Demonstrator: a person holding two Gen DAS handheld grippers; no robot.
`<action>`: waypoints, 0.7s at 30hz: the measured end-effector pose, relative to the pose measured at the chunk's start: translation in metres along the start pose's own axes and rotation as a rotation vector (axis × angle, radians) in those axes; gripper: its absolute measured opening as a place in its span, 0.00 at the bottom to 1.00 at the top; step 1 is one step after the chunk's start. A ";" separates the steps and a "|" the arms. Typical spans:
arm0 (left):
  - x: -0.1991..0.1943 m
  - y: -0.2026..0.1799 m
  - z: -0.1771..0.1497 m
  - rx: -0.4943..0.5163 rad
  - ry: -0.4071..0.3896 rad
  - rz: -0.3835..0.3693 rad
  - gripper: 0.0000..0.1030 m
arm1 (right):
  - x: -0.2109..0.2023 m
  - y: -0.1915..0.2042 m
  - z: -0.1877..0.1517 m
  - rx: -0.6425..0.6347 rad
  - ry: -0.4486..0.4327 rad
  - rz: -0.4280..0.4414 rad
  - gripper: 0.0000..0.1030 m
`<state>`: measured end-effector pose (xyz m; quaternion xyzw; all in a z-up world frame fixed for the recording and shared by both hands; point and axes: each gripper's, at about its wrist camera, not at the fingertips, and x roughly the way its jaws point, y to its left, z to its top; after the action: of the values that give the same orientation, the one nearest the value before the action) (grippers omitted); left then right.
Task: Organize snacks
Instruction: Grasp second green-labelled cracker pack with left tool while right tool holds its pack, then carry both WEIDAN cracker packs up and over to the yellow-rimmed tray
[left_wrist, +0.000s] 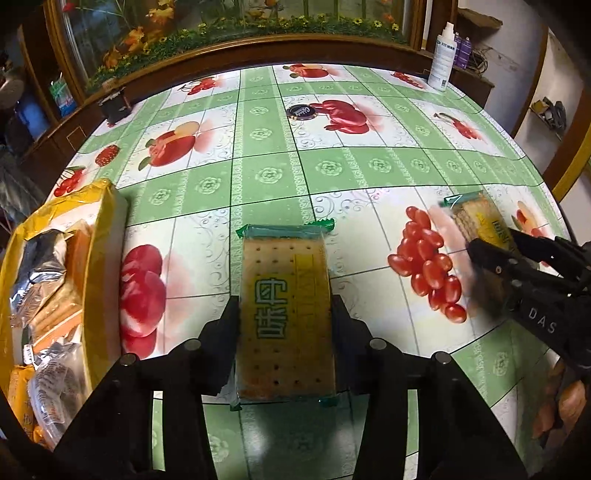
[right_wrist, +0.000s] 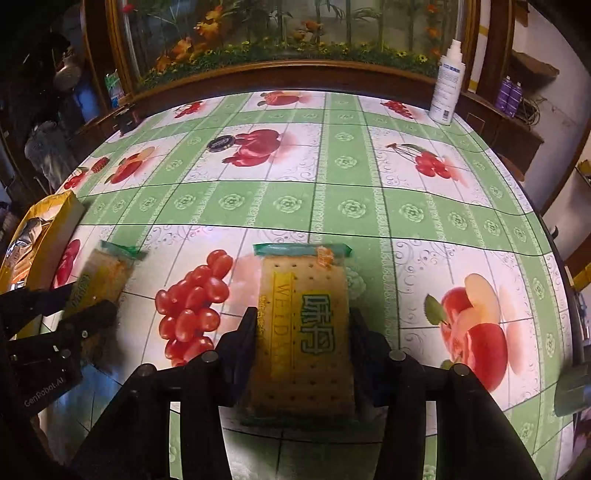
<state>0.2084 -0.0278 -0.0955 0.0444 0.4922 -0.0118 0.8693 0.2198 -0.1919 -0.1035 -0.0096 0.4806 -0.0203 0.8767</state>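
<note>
My left gripper (left_wrist: 285, 314) is shut on a cracker packet (left_wrist: 284, 295) with green ends and yellow print, held just above the fruit-pattern tablecloth. My right gripper (right_wrist: 303, 325) is shut on a second cracker packet (right_wrist: 304, 325) of the same kind. Each gripper shows in the other's view: the right one (left_wrist: 495, 243) at the right with its packet (left_wrist: 476, 218), the left one (right_wrist: 85, 302) at the left with its packet (right_wrist: 103, 273). A yellow box (left_wrist: 99, 258) with several snack packets in it stands at the left.
The table (left_wrist: 332, 170) has a green and white fruit tablecloth. A small dark round lid (left_wrist: 302, 111) lies far centre. A white spray bottle (right_wrist: 447, 85) stands at the far right corner. A small dark box (left_wrist: 115, 105) sits far left. A fish tank stands behind the table.
</note>
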 end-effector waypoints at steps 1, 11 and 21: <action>-0.001 0.001 -0.002 -0.003 -0.001 0.001 0.43 | 0.000 0.000 -0.001 -0.002 0.000 0.002 0.47; -0.046 0.016 -0.030 -0.077 -0.067 0.028 0.43 | -0.039 0.007 -0.018 0.020 -0.056 0.116 0.47; -0.113 0.034 -0.066 -0.144 -0.190 0.135 0.43 | -0.086 0.005 -0.046 0.155 -0.091 0.427 0.46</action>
<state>0.0963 0.0095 -0.0306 0.0135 0.4033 0.0778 0.9116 0.1344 -0.1827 -0.0560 0.1589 0.4289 0.1292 0.8798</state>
